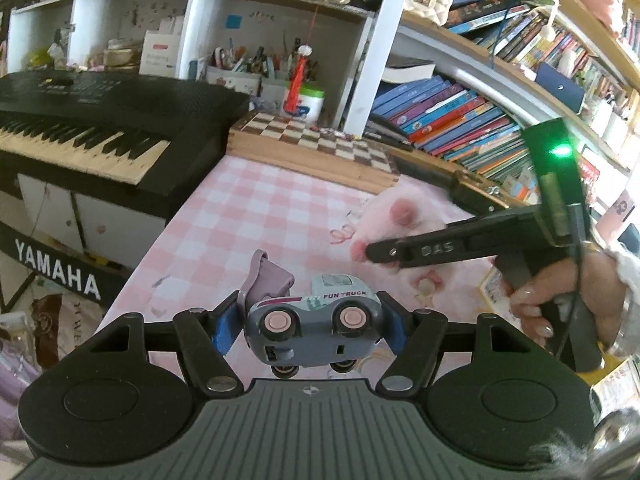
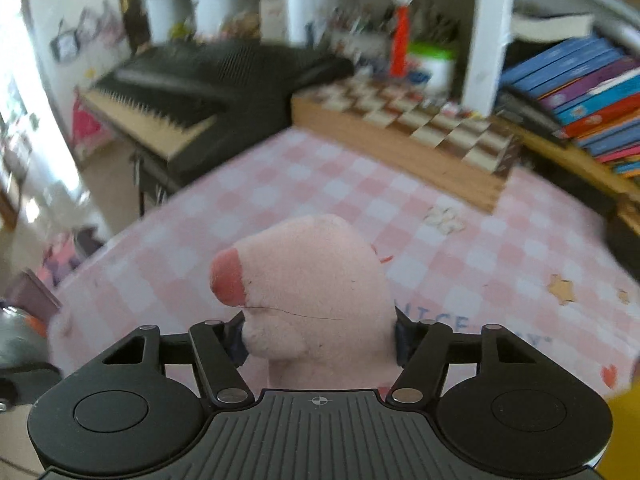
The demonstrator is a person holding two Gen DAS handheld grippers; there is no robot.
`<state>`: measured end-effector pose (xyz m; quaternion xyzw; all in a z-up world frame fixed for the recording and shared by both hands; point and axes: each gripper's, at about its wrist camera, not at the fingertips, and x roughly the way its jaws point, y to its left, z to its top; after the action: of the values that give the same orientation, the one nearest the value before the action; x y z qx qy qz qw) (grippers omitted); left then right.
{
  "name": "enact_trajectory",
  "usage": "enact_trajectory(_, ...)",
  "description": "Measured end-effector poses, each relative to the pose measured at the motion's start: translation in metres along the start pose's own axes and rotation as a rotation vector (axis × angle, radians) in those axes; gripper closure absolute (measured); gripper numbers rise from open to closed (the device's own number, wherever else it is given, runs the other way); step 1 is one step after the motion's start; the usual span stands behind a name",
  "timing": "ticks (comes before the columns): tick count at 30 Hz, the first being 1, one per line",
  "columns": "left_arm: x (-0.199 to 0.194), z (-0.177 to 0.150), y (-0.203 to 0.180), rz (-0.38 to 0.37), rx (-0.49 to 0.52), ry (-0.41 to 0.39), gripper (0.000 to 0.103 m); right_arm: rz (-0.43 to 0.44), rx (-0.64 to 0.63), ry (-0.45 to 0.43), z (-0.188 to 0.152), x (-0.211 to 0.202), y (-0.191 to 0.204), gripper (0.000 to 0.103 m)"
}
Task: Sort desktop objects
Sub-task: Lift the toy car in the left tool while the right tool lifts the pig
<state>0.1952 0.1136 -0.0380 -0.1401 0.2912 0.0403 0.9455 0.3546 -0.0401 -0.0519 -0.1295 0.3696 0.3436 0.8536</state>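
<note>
Two grippers over a pink-and-white checked tablecloth (image 1: 256, 208), each clenched on a toy. Left gripper (image 1: 310, 322) clamped on a grey toy truck (image 1: 314, 326) lettered "FUN TRUCK", turned wheels toward the camera and held clear of the cloth, blue pads pressing both ends. Mauve plastic piece (image 1: 266, 280) just behind the truck at 11 o'clock; whether touching, cannot tell. Right gripper (image 2: 318, 336) closed around a pink plush toy (image 2: 304, 280), soft body squeezed between the jaws, darker pink tip at 10 o'clock; seen from the left wrist as a black tool (image 1: 384, 250) at 3 o'clock, gripped by a hand (image 1: 568, 296). Beyond the cloth, at 12 o'clock, a wooden chessboard (image 1: 308, 140) lying flat at the far edge. Black Yamaha keyboard (image 1: 92, 120) on its stand at 10 o'clock, beside the table. White shelves (image 1: 280, 8) behind, crowded with pen pots and boxes; rows of leaning books (image 1: 460, 120) at 2 o'clock. Small stickers scattered on the cloth near the plush.
</note>
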Motion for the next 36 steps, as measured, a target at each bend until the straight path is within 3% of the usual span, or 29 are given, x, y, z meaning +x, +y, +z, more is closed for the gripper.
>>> enact_trajectory(8, -0.022, 0.011, -0.002, -0.068, 0.005, -0.058, 0.037, -0.065, 0.119, -0.119, 0.0, -0.067, 0.007, 0.038)
enact_trajectory(17, -0.062, 0.014, -0.001, -0.149, 0.024, -0.102, 0.037, -0.118, 0.257, -0.179, -0.027, -0.126, 0.021, 0.038)
enact_trajectory(24, -0.095, 0.007, 0.002, -0.205, 0.052, -0.108, 0.037, -0.15, 0.341, -0.181, -0.06, -0.159, 0.043, 0.037)
enact_trajectory(36, -0.129, -0.021, 0.009, -0.271, 0.099, -0.052, 0.037, -0.186, 0.405, -0.129, -0.113, -0.191, 0.095, 0.037)
